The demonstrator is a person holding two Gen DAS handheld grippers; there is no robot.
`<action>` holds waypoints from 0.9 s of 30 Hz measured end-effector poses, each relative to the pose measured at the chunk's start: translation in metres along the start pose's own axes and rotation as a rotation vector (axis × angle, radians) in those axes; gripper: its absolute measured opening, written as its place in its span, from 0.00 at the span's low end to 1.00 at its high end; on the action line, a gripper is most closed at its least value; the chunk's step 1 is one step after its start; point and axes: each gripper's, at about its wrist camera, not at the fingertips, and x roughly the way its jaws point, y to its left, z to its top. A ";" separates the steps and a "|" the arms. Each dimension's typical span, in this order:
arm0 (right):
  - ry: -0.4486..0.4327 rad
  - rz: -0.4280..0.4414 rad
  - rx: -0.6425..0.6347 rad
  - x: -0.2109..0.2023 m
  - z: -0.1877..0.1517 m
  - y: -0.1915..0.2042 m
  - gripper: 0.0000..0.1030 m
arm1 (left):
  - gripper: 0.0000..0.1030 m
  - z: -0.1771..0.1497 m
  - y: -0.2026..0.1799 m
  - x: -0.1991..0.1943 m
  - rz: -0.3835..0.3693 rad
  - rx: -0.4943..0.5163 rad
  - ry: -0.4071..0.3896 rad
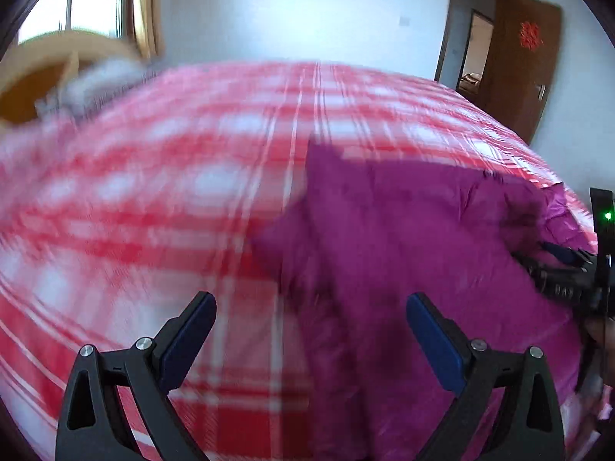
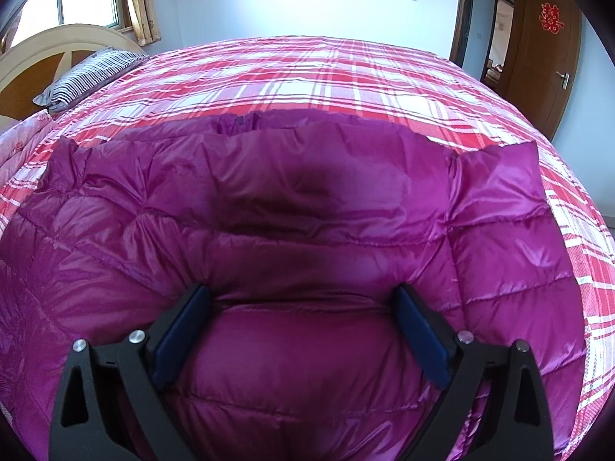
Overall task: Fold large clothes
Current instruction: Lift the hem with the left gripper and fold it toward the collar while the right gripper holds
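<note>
Your left gripper [image 1: 311, 303] sits lowest in its own blurred view, blue-padded fingers [image 1: 188, 340] spread wide with nothing between them, hovering over the bed where the plaid sheet meets the jacket's edge. Under it, the red, pink and white plaid bedsheet [image 1: 173, 192] covers the whole mattress and fills most of that view. At the far left you have the curved wooden headboard [image 1: 42, 61], a window with a yellow curtain [image 1: 148, 7] above it, then a plain white wall [image 1: 300, 11] across the back. Right of centre lies the magenta puffer jacket [image 1: 403, 230], spread on the sheet, and at the right edge your right gripper [image 1: 569, 269] shows against it, partly cut off.

From your right wrist the picture is sharp. Your right gripper [image 2: 301, 307] is also wide open, its fingers [image 2: 180, 340] straddling a quilted panel of the puffer jacket [image 2: 307, 223] without clamping it; whether the pads touch the fabric you cannot tell. That jacket lies flat near the bed's close edge, collar [image 2: 238, 121] pointing away. A striped pillow [image 2: 88, 73] rests by the headboard [image 2: 57, 44] at left. Far right, a brown wooden door [image 2: 546, 61] stands open, bearing a red paper decoration [image 2: 550, 18].
</note>
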 end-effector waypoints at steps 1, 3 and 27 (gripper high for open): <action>0.000 0.002 0.000 0.000 0.000 -0.001 0.95 | 0.97 -0.008 0.008 0.006 -0.044 -0.033 0.016; -0.005 -0.002 -0.003 -0.001 0.000 -0.001 0.95 | 0.96 -0.015 0.015 0.010 -0.094 -0.079 0.017; 0.004 0.033 -0.111 -0.016 -0.019 0.023 0.99 | 0.24 -0.022 0.011 0.001 -0.550 -0.207 0.019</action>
